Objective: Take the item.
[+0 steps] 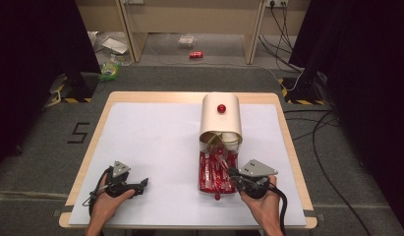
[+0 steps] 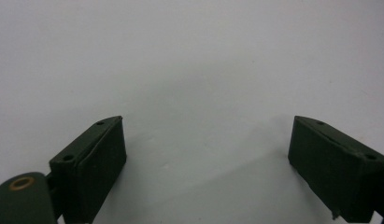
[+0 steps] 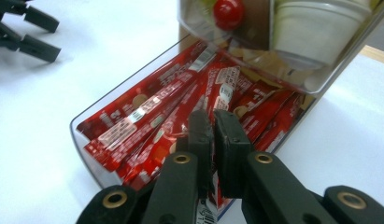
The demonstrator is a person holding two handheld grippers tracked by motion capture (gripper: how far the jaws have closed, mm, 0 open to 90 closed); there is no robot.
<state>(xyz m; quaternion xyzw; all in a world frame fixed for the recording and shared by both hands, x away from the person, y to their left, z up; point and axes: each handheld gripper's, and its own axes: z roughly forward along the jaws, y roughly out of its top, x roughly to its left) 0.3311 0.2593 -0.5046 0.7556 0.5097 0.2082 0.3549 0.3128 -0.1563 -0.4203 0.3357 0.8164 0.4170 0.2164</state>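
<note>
Grey carpet and dark curtains surround a wooden worktop covered by a white sheet. Resting on the sheet, the left claw has its jaws wide apart with nothing between them; the left gripper view looks past them at bare white sheet. The right claw has its jaws nearly together, pinching the end of a red sachet that slopes away from the tips into the clear tray just ahead of them. More red sachets lie packed lengthwise in that tray, beneath and to both sides of the tips. Beyond the tray, farther from the right claw, stands a cream dispenser with a red knob on top; its clear lower front shows a white cup inside. In the right gripper view the left claw lies well off to the upper left, apart from the tray.
</note>
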